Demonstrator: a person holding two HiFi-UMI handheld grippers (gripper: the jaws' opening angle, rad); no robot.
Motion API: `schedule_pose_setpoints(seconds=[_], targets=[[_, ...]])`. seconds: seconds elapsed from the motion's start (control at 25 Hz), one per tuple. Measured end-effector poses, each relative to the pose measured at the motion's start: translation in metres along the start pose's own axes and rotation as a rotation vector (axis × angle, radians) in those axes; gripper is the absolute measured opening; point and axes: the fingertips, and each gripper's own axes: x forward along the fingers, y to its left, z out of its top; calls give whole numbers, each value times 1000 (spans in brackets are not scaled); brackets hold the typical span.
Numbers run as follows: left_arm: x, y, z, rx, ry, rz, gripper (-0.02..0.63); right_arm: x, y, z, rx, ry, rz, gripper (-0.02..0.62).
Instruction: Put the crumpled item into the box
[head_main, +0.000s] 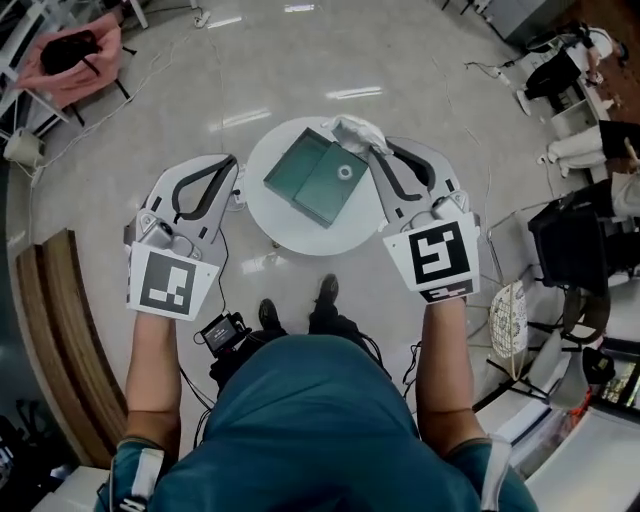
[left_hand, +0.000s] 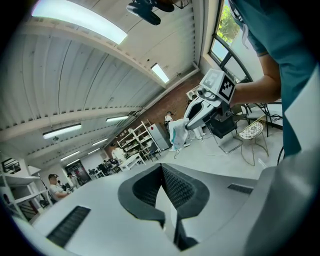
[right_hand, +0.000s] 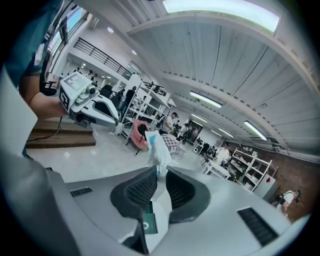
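Head view: forearms (head_main: 158, 370) outstretched, right tongs (head_main: 375, 148) tight on crumpled item (head_main: 355, 130) by box (head_main: 318, 180), left tongs (head_main: 236, 160) closed.

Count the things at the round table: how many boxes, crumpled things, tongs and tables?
Green box: 1
Crumpled item: 1
Tongs: 2, left tongs and right tongs
Round table: 1
Total: 5

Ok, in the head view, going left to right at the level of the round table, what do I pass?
left gripper → green box, lying open on the round table → right gripper, which is shut on the white crumpled item at the box's far right corner.
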Motion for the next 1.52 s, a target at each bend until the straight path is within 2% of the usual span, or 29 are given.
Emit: schedule_pose_setpoints(seconds=[0.28, 0.56, 0.72, 1.0, 1.52], targets=[[33, 2, -1, -27, 82, 72, 18, 36, -28, -10, -29, -56, 109, 74], [73, -21, 14, -32, 150, 130, 18, 41, -60, -43, -45, -105, 192, 74], [82, -28, 15, -45, 175, 158, 18, 49, -64, -52, -51, -120, 230, 74], [83, -10, -25, -84, 200, 154, 18, 90, -42, -50, -42, -100, 278, 74], [120, 0, -85, -131, 194, 89, 18, 143, -22, -74, -23, -34, 301, 74]])
